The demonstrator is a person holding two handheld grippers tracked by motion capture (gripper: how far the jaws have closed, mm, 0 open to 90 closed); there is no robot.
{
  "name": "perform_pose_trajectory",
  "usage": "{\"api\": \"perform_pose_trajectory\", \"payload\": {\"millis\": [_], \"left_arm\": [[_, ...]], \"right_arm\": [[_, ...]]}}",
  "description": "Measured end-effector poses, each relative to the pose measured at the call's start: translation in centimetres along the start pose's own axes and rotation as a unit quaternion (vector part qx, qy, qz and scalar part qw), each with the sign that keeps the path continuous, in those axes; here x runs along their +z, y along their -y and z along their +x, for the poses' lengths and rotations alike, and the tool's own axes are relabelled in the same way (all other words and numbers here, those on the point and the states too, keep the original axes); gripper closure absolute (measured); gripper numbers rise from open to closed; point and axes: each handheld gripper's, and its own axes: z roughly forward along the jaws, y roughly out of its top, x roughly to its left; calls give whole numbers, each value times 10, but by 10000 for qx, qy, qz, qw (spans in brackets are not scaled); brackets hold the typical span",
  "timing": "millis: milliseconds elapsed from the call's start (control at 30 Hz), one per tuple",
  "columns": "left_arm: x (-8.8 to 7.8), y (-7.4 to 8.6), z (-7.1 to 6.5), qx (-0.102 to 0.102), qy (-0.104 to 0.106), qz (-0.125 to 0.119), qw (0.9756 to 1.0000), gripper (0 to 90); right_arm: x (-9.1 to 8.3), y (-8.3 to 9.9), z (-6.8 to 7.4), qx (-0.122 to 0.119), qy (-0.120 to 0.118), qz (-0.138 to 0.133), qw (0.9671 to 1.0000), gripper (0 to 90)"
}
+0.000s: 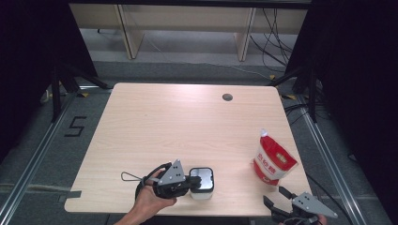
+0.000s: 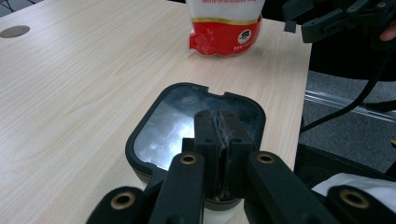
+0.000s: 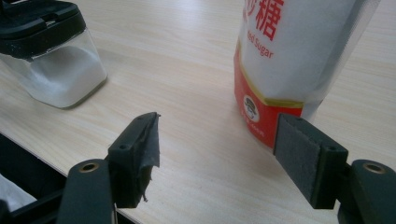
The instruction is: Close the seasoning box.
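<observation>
In the left gripper view, the red-and-white plastic sugar bag [image 2: 225, 28] is cut off by the top edge, and the closed black jaws hide the near rim of the clear square container's glossy black lid [image 2: 159, 126]. In the right gripper view, the container [image 3: 51, 60] is cropped at the upper left. In the high view, the right gripper [image 1: 279, 201] runs off the bottom edge.

The sugar bag [image 3: 289, 60] reads "Sugar"; the floor [image 1: 33, 154] is marked "5".
</observation>
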Motion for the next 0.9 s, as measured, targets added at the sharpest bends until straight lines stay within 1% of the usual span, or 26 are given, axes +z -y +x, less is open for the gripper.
{"api": "perform_pose_trajectory", "payload": {"millis": [33, 67, 100, 133, 167, 200, 233, 267, 300, 333, 367, 400, 433, 467, 500, 567, 600, 633, 667, 700, 733, 800, 833, 867, 900], "left_arm": [[-2, 0, -1, -55, -19, 1, 10000, 852], [-2, 0, -1, -65, 34, -93, 9999, 844], [-5, -1, -1, -85, 3, -102, 9999, 834], [-5, -1, -1, -85, 3, -102, 9999, 817], [-9, -1, 0, -131, 28, -189, 9997, 803], [-11, -1, 1, -146, 26, -220, 9996, 791], [-13, 0, 1, -162, 20, -263, 9995, 773], [-15, 0, 1, -166, 29, -263, 9995, 753], [-18, 1, 2, -66, 16, -231, 9997, 724], [-20, 2, 0, -142, -3, -255, 9996, 701], [-22, 4, 1, -74, 9, -260, 9996, 679], [-25, 5, 0, -155, -18, -259, 9995, 651], [-28, 7, 0, -147, -56, -236, 9996, 625], [-30, 9, -1, -193, -65, -272, 9994, 603], [-33, 10, 0, -85, -79, -280, 9995, 589], [-36, 12, -2, -86, -88, -287, 9995, 544], [-40, 16, -4, -186, -126, -222, 9995, 507], [-40, 16, -4, -186, -126, -222, 9995, 482], [-42, 20, -4, -120, -53, -255, 9996, 467], [-44, 22, -4, -137, -115, -229, 9996, 457], [-46, 24, -5, -58, -156, -192, 9997, 456], [-47, 26, -5, -69, -167, -232, 9996, 442], [-51, 29, -6, -98, -186, -218, 9995, 429], [-53, 31, -7, -162, -221, -210, 9994, 408], [-54, 32, -5, -123, -224, -193, 9995, 386]], "right_arm": [[0, 0, 0, 7, -7, 9, 10000, 324], [-1, 0, 2, 124, 12, 67, 9999, 324], [-1, 0, 1, 50, 15, 51, 10000, 324], [-1, 0, 0, 25, -26, 38, 10000, 324], [-1, 0, 1, 54, -25, 57, 10000, 324], [-1, 0, 2, 113, 5, 47, 9999, 324], [-1, 0, 2, 103, 4, 79, 9999, 324], [-1, 0, 1, -5, 16, 40, 10000, 324], [-1, 0, 1, -8, 21, 35, 10000, 324], [-1, 0, 1, -4, 24, 35, 10000, 323], [0, 0, 1, -15, 42, 2, 10000, 323], [0, 0, 1, 13, 3, 12, 10000, 322], [0, 0, 2, 43, -9, 29, 10000, 321], [0, 0, 1, 6, -6, 17, 10000, 321], [0, 0, 1, 2, -3, 15, 10000, 320], [0, 0, 1, 11, -4, 25, 10000, 320], [-1, 0, 3, 137, 27, 67, 9999, 318], [-1, 0, 3, 137, 27, 67, 9999, 318], [0, 0, 1, 2, 15, 47, 10000, 318], [0, 0, 1, 16, -5, 32, 10000, 318], [0, 0, 2, 17, -4, 32, 10000, 317], [1, 0, 2, 0, 10, 28, 10000, 317], [2, 0, 3, -26, 25, 19, 10000, 317], [0, 0, 5, 119, 13, 66, 9999, 317], [0, 0, 5, 102, 17, 76, 9999, 317]]}}
